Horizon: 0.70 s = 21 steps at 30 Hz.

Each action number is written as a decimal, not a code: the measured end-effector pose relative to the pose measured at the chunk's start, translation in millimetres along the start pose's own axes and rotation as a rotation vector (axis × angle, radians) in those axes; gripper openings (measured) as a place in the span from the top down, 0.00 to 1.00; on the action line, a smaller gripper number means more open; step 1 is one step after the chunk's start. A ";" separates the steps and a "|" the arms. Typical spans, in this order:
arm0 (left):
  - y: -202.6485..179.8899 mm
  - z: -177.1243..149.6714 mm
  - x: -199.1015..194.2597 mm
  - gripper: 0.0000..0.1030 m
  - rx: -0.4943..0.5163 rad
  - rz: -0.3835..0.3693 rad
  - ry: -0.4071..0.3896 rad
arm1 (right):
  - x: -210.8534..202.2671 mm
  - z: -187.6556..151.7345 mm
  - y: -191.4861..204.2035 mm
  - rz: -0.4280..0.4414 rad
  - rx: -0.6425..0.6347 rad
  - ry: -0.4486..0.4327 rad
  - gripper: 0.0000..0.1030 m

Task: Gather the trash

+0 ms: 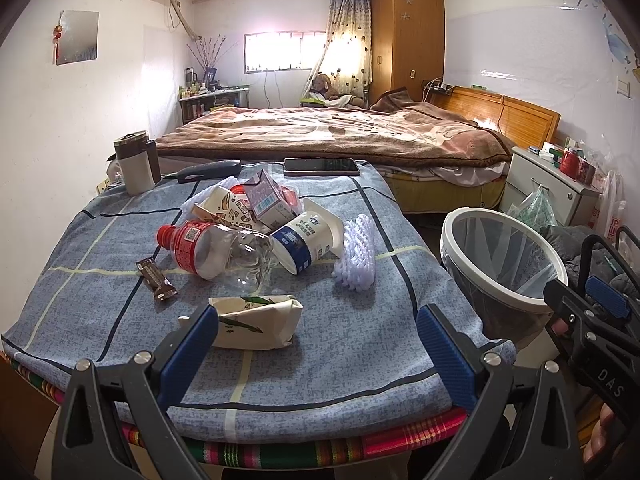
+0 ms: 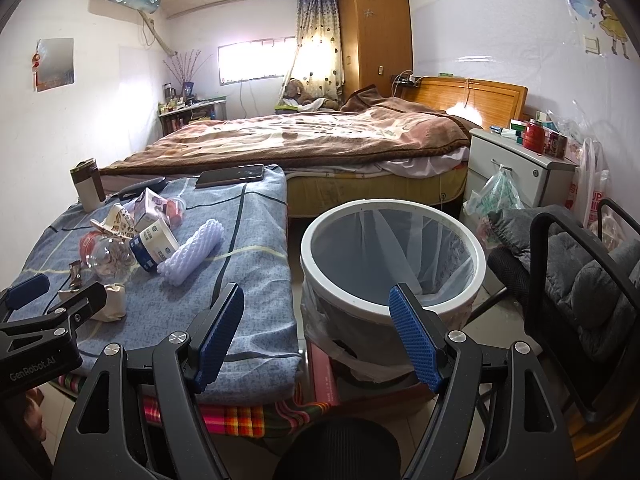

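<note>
Trash lies on the blue checked tablecloth [image 1: 328, 360]: a crumpled cream carton [image 1: 256, 322], a crushed clear bottle with a red label [image 1: 216, 252], a blue-and-white cup [image 1: 306, 240], a white foam net [image 1: 356, 252], a brown wrapper [image 1: 157, 279] and a pile of cartons [image 1: 248, 204]. My left gripper [image 1: 320, 344] is open; its left finger sits just beside the cream carton. The white bin with a clear liner [image 2: 390, 260] stands right of the table. My right gripper [image 2: 318, 332] is open and empty at the bin's near rim.
A phone [image 1: 320, 166], a dark case [image 1: 208, 170] and a tumbler [image 1: 136, 168] sit at the table's far edge. A bed [image 1: 328, 132] lies beyond, a white nightstand [image 2: 516, 168] and a chair with a grey cushion [image 2: 584, 272] at right.
</note>
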<state>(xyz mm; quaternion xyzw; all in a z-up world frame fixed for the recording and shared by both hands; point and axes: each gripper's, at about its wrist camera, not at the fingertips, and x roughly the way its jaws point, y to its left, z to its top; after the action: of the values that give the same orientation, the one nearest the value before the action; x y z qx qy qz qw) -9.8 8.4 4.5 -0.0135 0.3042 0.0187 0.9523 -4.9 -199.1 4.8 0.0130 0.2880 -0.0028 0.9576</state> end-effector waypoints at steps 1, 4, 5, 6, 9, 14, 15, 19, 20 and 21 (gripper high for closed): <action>-0.1 0.0 -0.1 0.02 0.001 0.000 -0.001 | 0.4 0.0 -0.2 0.000 0.000 0.000 0.26; -0.3 0.0 0.1 0.02 0.001 -0.001 -0.001 | 0.3 0.0 0.0 -0.001 0.002 0.001 0.26; -0.3 0.0 0.2 0.02 0.000 -0.002 0.001 | 0.3 0.0 0.1 -0.001 0.001 0.001 0.26; 0.0 0.0 0.3 0.02 -0.001 -0.001 0.002 | 0.3 -0.1 0.4 -0.002 0.001 0.003 0.26; 0.4 -0.1 0.4 0.02 -0.002 -0.001 0.003 | 0.5 -0.1 -0.1 -0.001 0.001 0.002 0.26; 0.9 0.0 0.6 0.02 -0.002 -0.002 0.002 | 0.5 -0.9 0.8 -0.001 0.001 0.004 0.26; 0.9 0.0 0.6 0.02 -0.003 -0.002 0.003 | 0.4 -1.1 1.0 -0.001 0.001 0.004 0.26; 4.7 0.1 0.8 0.02 -0.003 0.007 0.006 | 0.2 -1.2 1.1 0.001 0.003 0.006 0.26; 6.9 0.2 0.8 0.02 -0.003 0.010 0.006 | 1.2 -0.8 1.3 0.001 0.004 0.008 0.26; 9.7 0.3 0.9 0.02 -0.003 0.011 0.004 | 1.8 -0.3 1.8 0.001 0.003 0.009 0.26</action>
<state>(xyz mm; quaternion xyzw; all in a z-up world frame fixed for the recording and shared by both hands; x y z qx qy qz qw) -9.3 18.2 4.1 -0.0131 0.3064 0.0243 0.9515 -3.6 -197.4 3.6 0.0148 0.2920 -0.0026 0.9563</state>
